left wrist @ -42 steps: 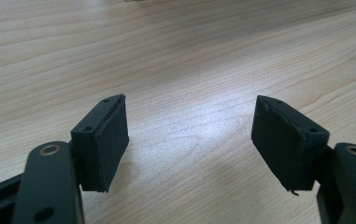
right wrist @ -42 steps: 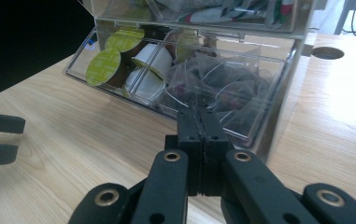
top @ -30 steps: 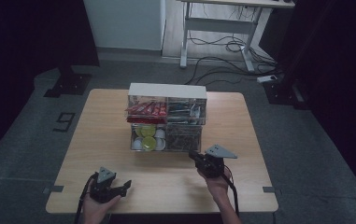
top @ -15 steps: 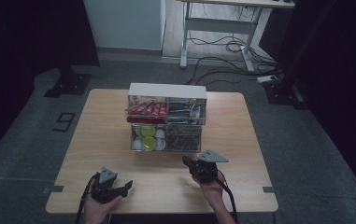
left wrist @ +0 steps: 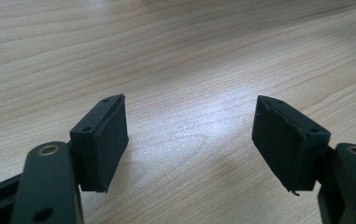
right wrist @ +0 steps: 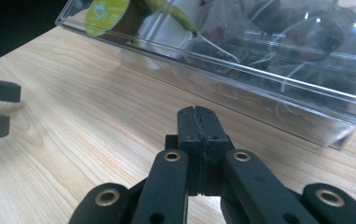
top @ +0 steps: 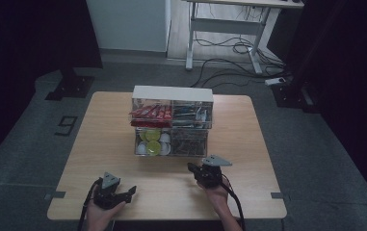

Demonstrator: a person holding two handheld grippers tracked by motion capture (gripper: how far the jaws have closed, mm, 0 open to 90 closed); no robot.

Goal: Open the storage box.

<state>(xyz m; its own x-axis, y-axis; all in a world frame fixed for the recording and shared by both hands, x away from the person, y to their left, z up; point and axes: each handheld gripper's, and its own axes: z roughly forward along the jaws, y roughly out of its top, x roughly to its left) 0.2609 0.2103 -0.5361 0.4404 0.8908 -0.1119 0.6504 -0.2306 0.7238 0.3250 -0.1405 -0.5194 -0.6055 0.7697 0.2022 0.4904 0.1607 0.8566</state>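
R gripper [right wrist: 198, 116]: jaws clenched, pads pressed flat together, nothing between them. It sits low over the table [top: 113, 130], just in front of the organizer [top: 172, 126], aimed at its lower front wall w/o touching it. In the high view the R gripper [top: 196, 169] is held by a hand [top: 217, 195] near the table's front edge, right of centre, grey plate on top.

L gripper [left wrist: 189, 135]: jaws released, pads wide apart, bare wood between them, nothing held. In the high view the L gripper [top: 128, 192] is at the front left of the table, well apart from the organizer, its cable trailing off the front edge.

Organizer: clear plastic box w/ white lid, mid-table, 4 compartments in 2 tiers. Top left: red packets [top: 151, 112]. Bottom left: green- and white-topped pods [top: 152, 142]; one green pod [right wrist: 106, 10] also shows thru the wall in the R gripper view. Bottom right: tea bags [right wrist: 259, 32] w/ white strings. Top right: dark packets, too small to tell more.
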